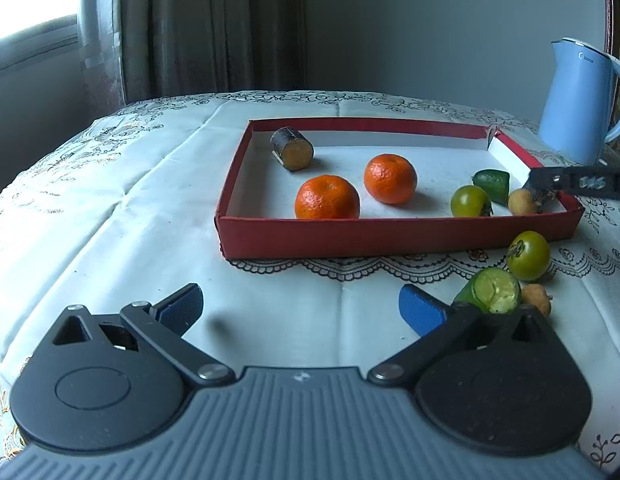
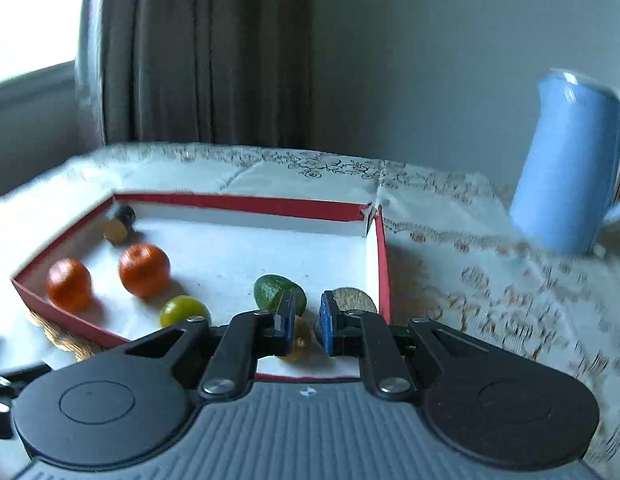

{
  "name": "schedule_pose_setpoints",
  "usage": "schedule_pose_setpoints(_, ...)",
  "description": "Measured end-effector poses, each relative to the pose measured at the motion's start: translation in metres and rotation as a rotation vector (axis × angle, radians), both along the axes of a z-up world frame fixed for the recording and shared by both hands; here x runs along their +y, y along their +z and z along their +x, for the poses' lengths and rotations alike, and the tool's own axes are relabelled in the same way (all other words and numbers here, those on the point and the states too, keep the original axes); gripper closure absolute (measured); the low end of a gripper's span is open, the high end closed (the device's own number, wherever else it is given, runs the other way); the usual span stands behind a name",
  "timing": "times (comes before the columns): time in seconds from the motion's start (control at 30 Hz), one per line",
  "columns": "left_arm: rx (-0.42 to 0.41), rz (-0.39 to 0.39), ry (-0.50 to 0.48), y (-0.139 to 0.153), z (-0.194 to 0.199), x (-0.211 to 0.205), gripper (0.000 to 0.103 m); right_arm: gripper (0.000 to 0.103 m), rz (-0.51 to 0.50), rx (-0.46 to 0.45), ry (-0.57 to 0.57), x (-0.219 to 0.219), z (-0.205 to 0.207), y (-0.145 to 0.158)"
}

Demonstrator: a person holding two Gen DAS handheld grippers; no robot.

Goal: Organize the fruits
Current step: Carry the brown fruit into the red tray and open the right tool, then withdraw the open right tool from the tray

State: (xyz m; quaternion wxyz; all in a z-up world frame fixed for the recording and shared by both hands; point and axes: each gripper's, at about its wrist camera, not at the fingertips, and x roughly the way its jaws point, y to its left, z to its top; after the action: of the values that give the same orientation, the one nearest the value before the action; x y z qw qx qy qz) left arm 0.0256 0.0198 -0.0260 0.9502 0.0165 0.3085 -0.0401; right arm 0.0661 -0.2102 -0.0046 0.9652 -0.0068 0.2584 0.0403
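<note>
The left wrist view takes in the whole shallow red cardboard tray [image 1: 389,236] with its white inside, lying on a cream embroidered tablecloth [image 1: 110,200] edged in black lace, and it alone shows the fruit outside the tray: a smooth round olive-green fruit [image 1: 528,255], a cut green piece with a pale moist face [image 1: 494,291] and a small tan fruit [image 1: 537,298], all close together on the cloth near the tray's front right corner. The left gripper [image 1: 301,308] hangs over bare cloth with its blue-padded fingers [image 1: 419,309] spread wide and nothing between them. Inside the tray sit two dimpled orange mandarins [image 1: 327,197] [image 1: 390,178], a short dark cylinder with a yellowish cut end [image 1: 292,148] in the far left corner, another round green fruit [image 1: 469,201], a dark green wedge [image 1: 491,185] and a tan round fruit [image 1: 521,202]. The right gripper [image 1: 543,192] enters from the right as a black bar, its tip just beside that tan fruit. The blurred right wrist view looks along the right gripper [image 2: 306,322] over the tray's near right corner: its pads are drawn close with a narrow gap, nothing seen clamped, something tan showing blurred below. A glossy pale blue plastic kettle [image 2: 565,160] stands behind on the right.
</note>
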Motion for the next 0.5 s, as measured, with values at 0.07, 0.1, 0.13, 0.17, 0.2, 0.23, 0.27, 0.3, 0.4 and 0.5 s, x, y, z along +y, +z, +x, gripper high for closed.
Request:
schedule_pose_setpoints(0.07, -0.001, 0.000, -0.003, 0.000, 0.000, 0.000, 0.000, 0.089, 0.066, -0.001, -0.015, -0.013, -0.009, 0.004)
schedule_pose_setpoints(0.1, -0.002, 0.001, -0.003, 0.000, -0.001, -0.001, 0.000, 0.089, 0.087, 0.001, -0.019, -0.018, -0.013, 0.005)
schedule_pose_setpoints(0.13, -0.002, 0.002, -0.004, 0.000, -0.001, -0.001, 0.000, 0.089, 0.099, 0.005, -0.023, -0.022, -0.017, 0.006)
schedule_pose_setpoints(0.17, -0.002, 0.002, -0.003, 0.000, -0.001, -0.001, 0.000, 0.089, 0.101, 0.016, -0.026, -0.024, -0.023, 0.005)
schedule_pose_setpoints(0.2, -0.002, 0.002, -0.003, 0.000, -0.001, -0.001, 0.000, 0.089, 0.097, 0.032, -0.024, -0.025, -0.027, 0.004)
schedule_pose_setpoints(0.23, -0.001, 0.001, -0.003, 0.000, -0.001, -0.001, 0.000, 0.089, 0.098, 0.039, -0.023, -0.025, -0.030, 0.004)
schedule_pose_setpoints(0.27, -0.001, 0.002, -0.003, 0.000, -0.001, -0.001, 0.000, 0.089, 0.100, 0.029, -0.023, -0.025, -0.037, 0.003)
schedule_pose_setpoints(0.3, -0.002, 0.004, -0.002, 0.000, -0.001, -0.001, 0.000, 0.089, 0.095, 0.036, -0.021, -0.024, -0.041, 0.001)
schedule_pose_setpoints(0.4, -0.002, 0.005, 0.000, 0.000, -0.001, -0.001, 0.000, 0.089, 0.087, 0.063, -0.021, -0.020, -0.049, -0.004)
schedule_pose_setpoints(0.5, -0.001, 0.004, 0.004, 0.000, 0.000, -0.001, 0.000, 0.089, 0.026, 0.083, -0.025, -0.014, -0.048, -0.011)
